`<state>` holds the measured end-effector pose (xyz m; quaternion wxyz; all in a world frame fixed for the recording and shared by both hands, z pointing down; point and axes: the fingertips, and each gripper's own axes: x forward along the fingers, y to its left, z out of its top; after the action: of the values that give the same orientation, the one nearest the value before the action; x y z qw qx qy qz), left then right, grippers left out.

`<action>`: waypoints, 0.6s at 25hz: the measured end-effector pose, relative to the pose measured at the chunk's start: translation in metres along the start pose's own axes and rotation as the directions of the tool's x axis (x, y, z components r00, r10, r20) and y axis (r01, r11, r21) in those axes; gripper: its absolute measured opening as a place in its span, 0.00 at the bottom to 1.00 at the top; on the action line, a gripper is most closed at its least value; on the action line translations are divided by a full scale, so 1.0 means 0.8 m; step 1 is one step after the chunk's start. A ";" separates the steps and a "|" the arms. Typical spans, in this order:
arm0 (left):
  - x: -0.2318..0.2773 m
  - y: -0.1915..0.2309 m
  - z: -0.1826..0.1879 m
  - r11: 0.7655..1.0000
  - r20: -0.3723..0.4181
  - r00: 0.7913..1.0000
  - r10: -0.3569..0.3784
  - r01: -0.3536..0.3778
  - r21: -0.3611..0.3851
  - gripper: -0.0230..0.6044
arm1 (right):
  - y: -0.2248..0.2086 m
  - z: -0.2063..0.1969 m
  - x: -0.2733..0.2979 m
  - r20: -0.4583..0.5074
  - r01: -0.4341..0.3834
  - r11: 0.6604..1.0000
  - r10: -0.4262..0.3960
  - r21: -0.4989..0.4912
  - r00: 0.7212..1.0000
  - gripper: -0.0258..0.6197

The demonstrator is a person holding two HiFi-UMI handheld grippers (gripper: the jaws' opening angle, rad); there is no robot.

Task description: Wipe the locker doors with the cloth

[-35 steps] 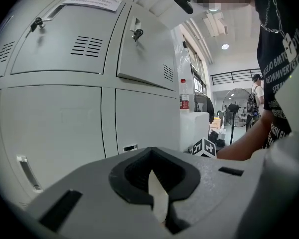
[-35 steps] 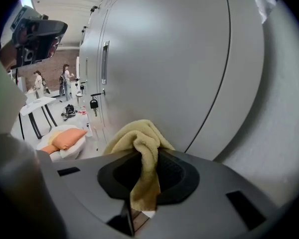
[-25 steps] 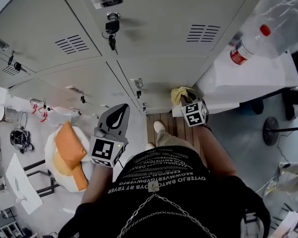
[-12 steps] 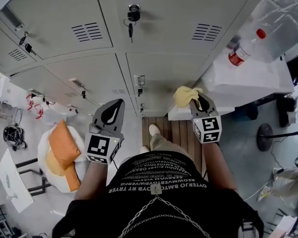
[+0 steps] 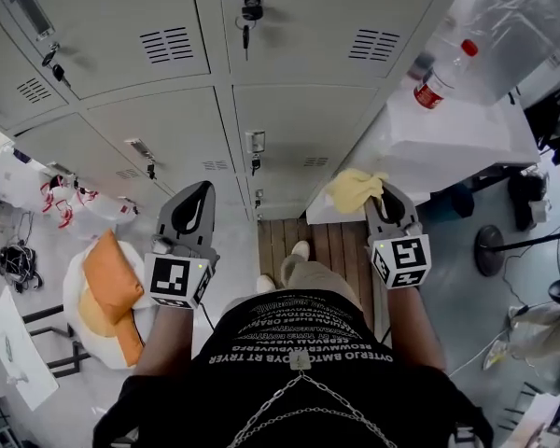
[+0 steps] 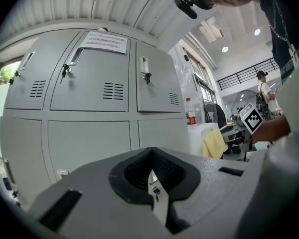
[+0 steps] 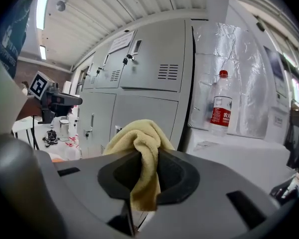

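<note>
Before grey locker doors (image 5: 168, 124), right tool (image 5: 383, 200) clamping yellow cloth (image 5: 355, 190), left tool (image 5: 200, 194) closed, empty.

Yellow terry cloth (image 5: 355, 190): bunched, pinched in the right gripper (image 5: 380, 202), one end drooping between the jaws (not touching any metal). Grey doors (image 5: 299, 129): all closed, vented, keys hanging in some locks.

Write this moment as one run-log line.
right gripper: shut on yellow cloth | left gripper: shut, empty | yellow cloth: clear of locker doors
</note>
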<state>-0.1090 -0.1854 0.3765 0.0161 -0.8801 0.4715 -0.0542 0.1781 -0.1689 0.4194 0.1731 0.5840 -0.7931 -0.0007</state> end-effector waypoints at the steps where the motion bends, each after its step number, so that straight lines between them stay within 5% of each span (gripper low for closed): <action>1: 0.002 -0.004 -0.002 1.000 -0.002 1.000 -0.010 0.010 -0.001 0.04 | -0.002 0.000 -0.005 0.000 0.006 1.000 -0.006 -0.002 1.000 0.14; 7: 0.015 -0.038 0.003 0.998 0.007 0.999 -0.053 0.053 0.017 0.04 | -0.016 0.004 -0.023 -0.008 0.018 1.000 -0.018 -0.019 1.000 0.14; 15: 0.017 -0.070 0.005 0.999 -0.003 1.000 0.002 -0.002 0.039 0.04 | -0.028 0.014 -0.033 0.035 -0.030 0.999 0.031 -0.039 0.999 0.14</action>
<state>-0.0548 -0.1657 0.3784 0.0328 -0.8790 0.4714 -0.0645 0.2025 -0.1538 0.3973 0.1703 0.5681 -0.8048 -0.0235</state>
